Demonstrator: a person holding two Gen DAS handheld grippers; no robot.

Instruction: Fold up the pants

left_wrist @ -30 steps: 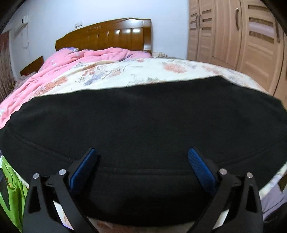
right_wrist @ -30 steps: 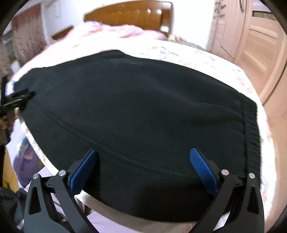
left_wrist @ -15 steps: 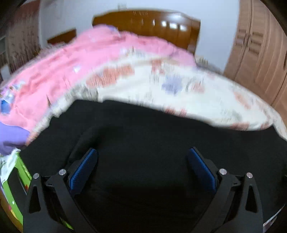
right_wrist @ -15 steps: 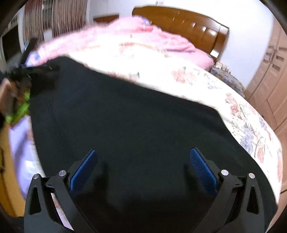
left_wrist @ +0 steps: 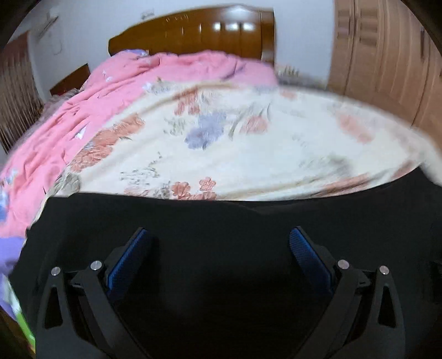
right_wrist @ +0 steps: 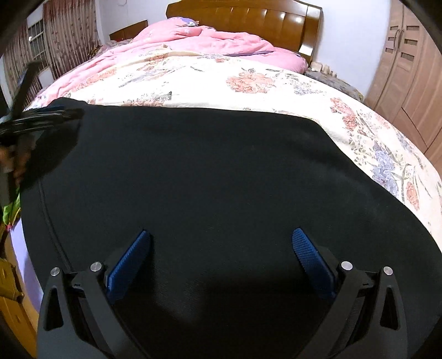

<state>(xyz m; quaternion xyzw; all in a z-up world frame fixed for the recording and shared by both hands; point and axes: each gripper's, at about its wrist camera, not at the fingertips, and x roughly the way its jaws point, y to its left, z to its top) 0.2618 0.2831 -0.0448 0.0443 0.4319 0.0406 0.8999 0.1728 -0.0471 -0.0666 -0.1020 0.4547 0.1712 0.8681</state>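
Observation:
The black pants [right_wrist: 199,171] lie flat across the near end of the bed, over the floral sheet [right_wrist: 248,82]. In the left wrist view the pants [left_wrist: 221,221] fill the lower half. My left gripper [left_wrist: 221,248] is open, its blue pads over the black cloth near the left end. It also shows from the side in the right wrist view [right_wrist: 41,118], at the pants' far left corner. My right gripper [right_wrist: 221,248] is open and empty, just above the cloth near its front edge.
A pink quilt [right_wrist: 193,38] is bunched at the head of the bed below the wooden headboard [right_wrist: 243,16]. Wooden wardrobes [right_wrist: 408,69] stand at the right. A curtained window [right_wrist: 41,44] is at the left. Green and purple items [left_wrist: 11,303] lie beside the bed's left edge.
Both grippers have swung left and tilted up, so more of the bed shows above the pants. The left gripper has moved to the pants' left end. Both stay open.

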